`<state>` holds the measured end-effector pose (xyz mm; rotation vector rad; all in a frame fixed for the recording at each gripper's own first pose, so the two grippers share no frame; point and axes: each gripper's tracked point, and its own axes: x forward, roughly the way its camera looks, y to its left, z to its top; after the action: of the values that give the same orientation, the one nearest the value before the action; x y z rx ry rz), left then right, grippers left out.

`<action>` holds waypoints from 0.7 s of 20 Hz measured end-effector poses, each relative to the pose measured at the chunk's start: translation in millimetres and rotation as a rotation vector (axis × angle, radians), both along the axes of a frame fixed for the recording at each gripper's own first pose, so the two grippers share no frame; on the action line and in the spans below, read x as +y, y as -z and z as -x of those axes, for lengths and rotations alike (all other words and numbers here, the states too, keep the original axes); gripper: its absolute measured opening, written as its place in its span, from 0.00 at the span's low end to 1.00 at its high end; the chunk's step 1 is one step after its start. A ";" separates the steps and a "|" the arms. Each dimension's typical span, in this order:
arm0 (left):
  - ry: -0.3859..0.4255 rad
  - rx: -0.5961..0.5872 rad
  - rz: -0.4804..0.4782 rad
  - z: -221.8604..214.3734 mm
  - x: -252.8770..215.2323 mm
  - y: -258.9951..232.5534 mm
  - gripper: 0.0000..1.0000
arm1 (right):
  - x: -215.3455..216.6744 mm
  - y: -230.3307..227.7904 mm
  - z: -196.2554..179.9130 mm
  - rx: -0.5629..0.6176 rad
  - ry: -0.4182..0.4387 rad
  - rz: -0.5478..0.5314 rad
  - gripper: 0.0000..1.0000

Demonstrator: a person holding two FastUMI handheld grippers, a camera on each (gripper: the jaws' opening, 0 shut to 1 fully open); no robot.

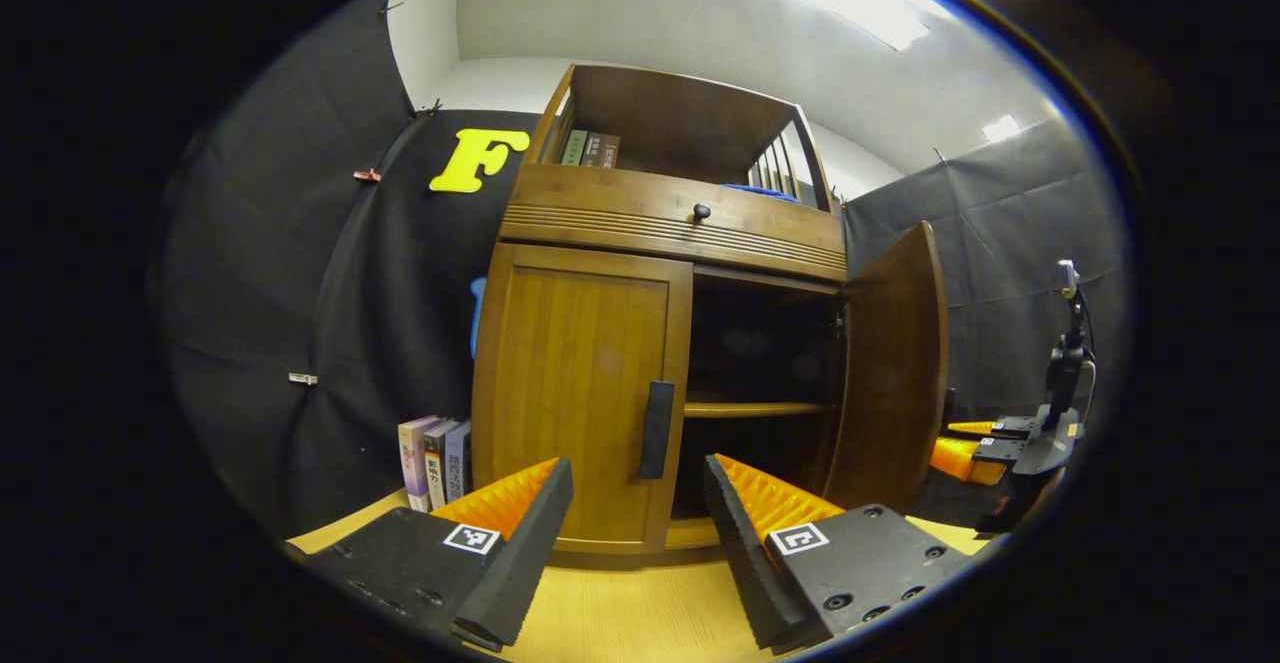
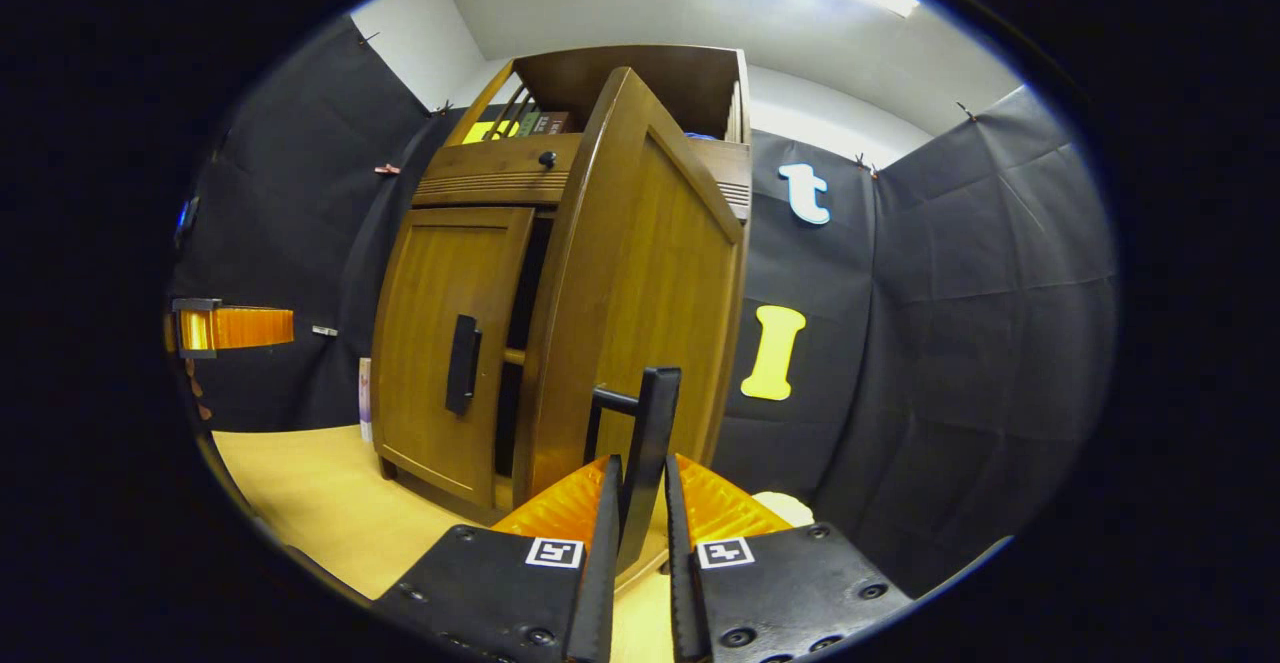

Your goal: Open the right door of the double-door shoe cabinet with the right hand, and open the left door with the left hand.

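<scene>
The wooden shoe cabinet (image 1: 660, 233) stands on a light wood table. Its left door (image 1: 575, 393) is closed, with a dark vertical handle (image 1: 655, 430) at its inner edge. My left gripper (image 1: 640, 488) is open, a short way in front of that handle and not touching it. The right door (image 2: 640, 323) is swung wide open, baring a dark inside with a shelf (image 1: 755, 408). My right gripper (image 2: 638, 488) is shut on the right door's handle (image 2: 648, 423). In the left gripper view the right gripper (image 1: 985, 448) shows beside the open door (image 1: 895, 373).
Several books (image 1: 435, 463) stand on the table (image 1: 620, 613) left of the cabinet. A drawer with a small knob (image 1: 701, 211) sits above the doors, and more books (image 1: 590, 148) rest on the top shelf. Black cloth walls close in behind and at both sides.
</scene>
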<state>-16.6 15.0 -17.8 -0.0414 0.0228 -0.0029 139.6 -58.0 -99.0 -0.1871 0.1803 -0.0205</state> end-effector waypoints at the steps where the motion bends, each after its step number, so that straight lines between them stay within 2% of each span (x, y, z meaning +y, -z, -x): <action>1: 0.002 -0.004 -0.008 -2.2 -1.8 -0.4 0.79 | -7.6 -0.4 0.8 -0.003 0.022 0.009 0.26; 3: 0.014 -0.016 -0.030 -7.8 -6.8 -3.5 0.82 | -26.5 -2.7 3.4 -0.013 0.075 0.033 0.25; 4: 0.022 -0.025 -0.036 -11.2 -9.7 -5.1 0.82 | -36.7 -6.6 6.9 -0.021 0.096 0.031 0.21; 5: 0.035 -0.032 -0.045 -15.2 -13.0 -5.0 0.82 | -40.2 -6.7 8.5 -0.018 0.096 0.002 0.15; 6: 0.045 -0.036 -0.055 -20.6 -15.6 -5.5 0.83 | -38.9 -5.7 6.9 -0.016 0.101 -0.033 0.19; 7: 0.050 -0.037 -0.063 -26.0 -15.6 -4.2 0.83 | -38.1 -5.5 6.1 -0.017 0.108 -0.050 0.15; 8: 0.054 -0.037 -0.069 -31.8 -16.5 -2.9 0.78 | -38.1 -4.4 5.6 -0.018 0.111 -0.057 0.12; 10: 0.077 -0.044 -0.064 -46.8 -21.9 -0.4 0.80 | -38.7 -5.5 5.2 -0.023 0.116 -0.067 0.12; 13: 0.131 -0.043 -0.045 -71.4 -32.5 6.8 0.82 | -42.2 -8.4 6.1 -0.036 0.148 -0.014 0.15; 14: 0.125 -0.043 -0.052 -80.0 -30.7 8.2 0.83 | -43.5 -8.1 6.4 -0.042 0.170 0.024 0.15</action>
<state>63.4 -15.6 -26.0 0.0123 -0.0174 -0.1286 133.2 -101.5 -90.9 -0.1952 0.1540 -0.1955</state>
